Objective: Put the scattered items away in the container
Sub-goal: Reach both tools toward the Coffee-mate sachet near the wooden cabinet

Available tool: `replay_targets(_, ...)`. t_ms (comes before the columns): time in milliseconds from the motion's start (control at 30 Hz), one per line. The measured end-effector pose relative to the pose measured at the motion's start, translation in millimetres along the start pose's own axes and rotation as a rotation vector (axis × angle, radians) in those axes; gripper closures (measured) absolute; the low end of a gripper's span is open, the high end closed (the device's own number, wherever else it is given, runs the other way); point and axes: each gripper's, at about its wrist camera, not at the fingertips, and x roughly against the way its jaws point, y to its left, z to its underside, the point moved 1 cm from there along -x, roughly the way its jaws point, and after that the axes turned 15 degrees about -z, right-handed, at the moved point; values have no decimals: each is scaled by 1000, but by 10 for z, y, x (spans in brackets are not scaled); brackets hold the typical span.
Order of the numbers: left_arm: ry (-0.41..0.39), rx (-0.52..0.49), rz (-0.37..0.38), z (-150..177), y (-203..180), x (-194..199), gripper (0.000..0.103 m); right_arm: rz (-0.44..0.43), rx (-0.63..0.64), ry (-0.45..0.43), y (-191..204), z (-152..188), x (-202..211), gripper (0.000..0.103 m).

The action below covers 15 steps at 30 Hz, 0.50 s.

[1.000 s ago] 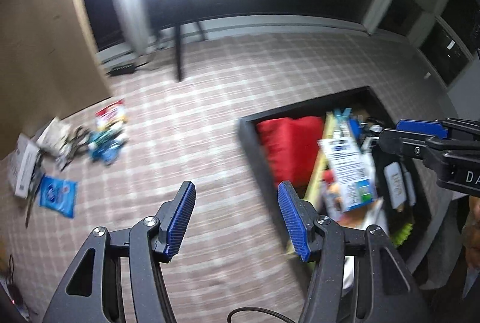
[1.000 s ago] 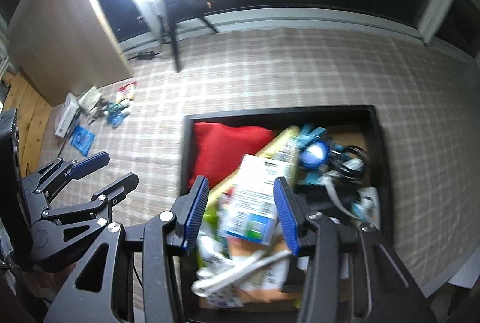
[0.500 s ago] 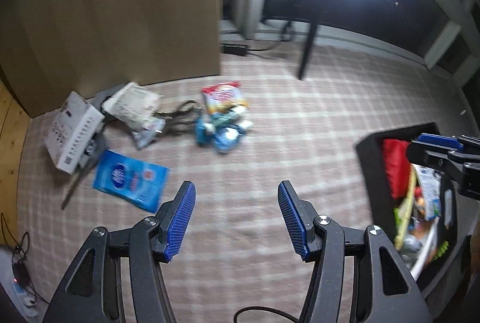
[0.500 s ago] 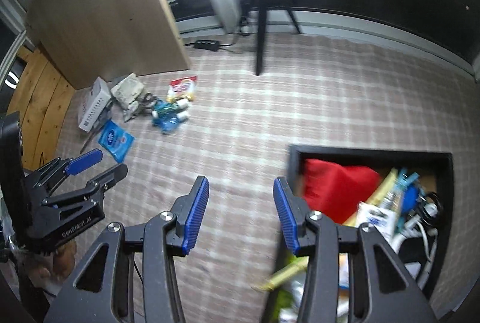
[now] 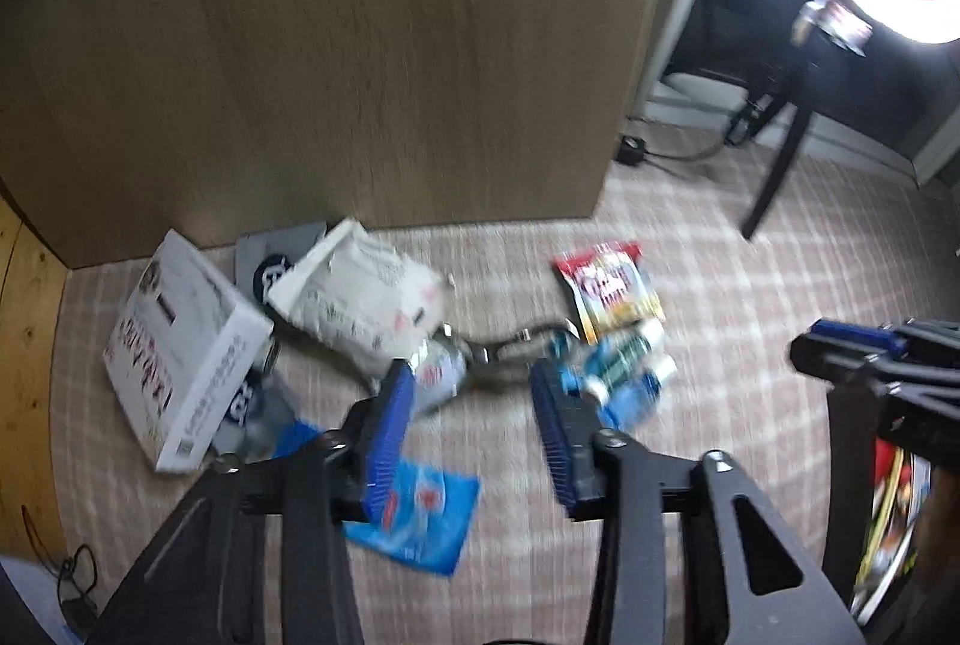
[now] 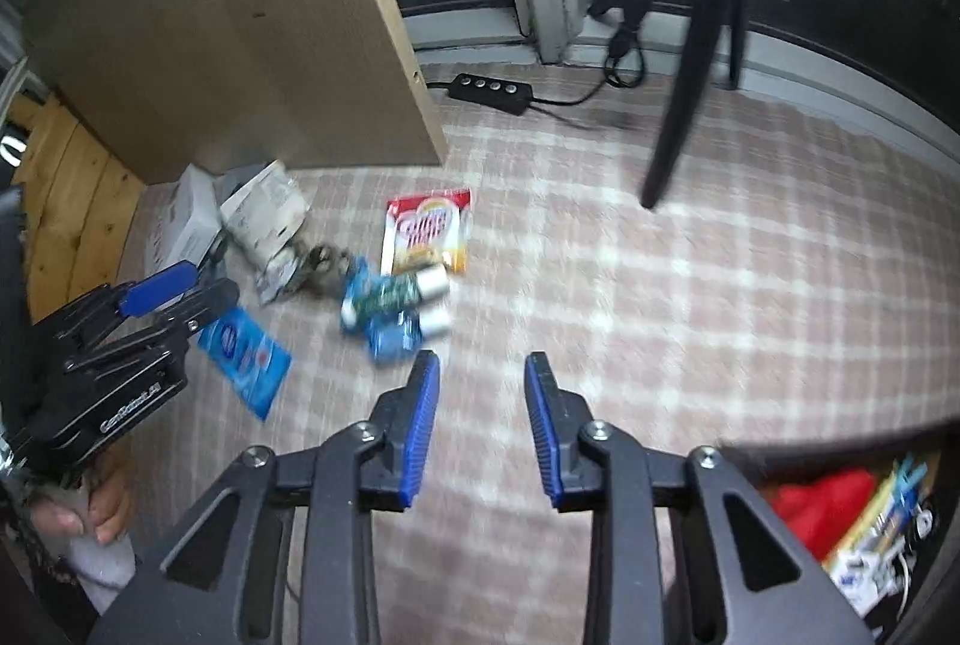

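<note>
Where the scattered items lie in a loose heap on the checked carpet below a wooden panel, we can make out little writing, since blur smears most labels: a white box carries red lettering and a small code square we cannot read, a red and yellow snack packet shows only pink blobs of lettering, and a flat blue packet bears a dark oval logo. Between them sit blue and green tubes with white caps, a crumpled white bag and some dark metal piece. Our left tool hangs over the heap, jaws closing with nothing between them; our right tool is closing too, over bare carpet. Low at the right, the dark container holds a red cloth and other clutter.
</note>
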Motion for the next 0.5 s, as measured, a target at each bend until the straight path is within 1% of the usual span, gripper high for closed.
replay_targets(33,2,5,6,-59,-29,-48,72,1,-2,2,-2,-70,-82,79)
replay_targets(100,6,6,19,-171,-121,-148,80,0,-3,6,-7,-222,-243,82)
replay_targets(200,6,-5,23,-280,-256,-283,80,0,-2,4,-17,-453,-438,83)
replay_targets(300,26,13,35,-358,-330,-458,82,-7,-1,-1,-30,-638,-609,83)
replay_targets(367,39,27,49,-383,-343,-551,83,-10,-5,5,-55,-720,-722,83)
replay_targets(500,52,33,48,-392,-376,-697,83,-12,3,8,-72,-828,-917,83)
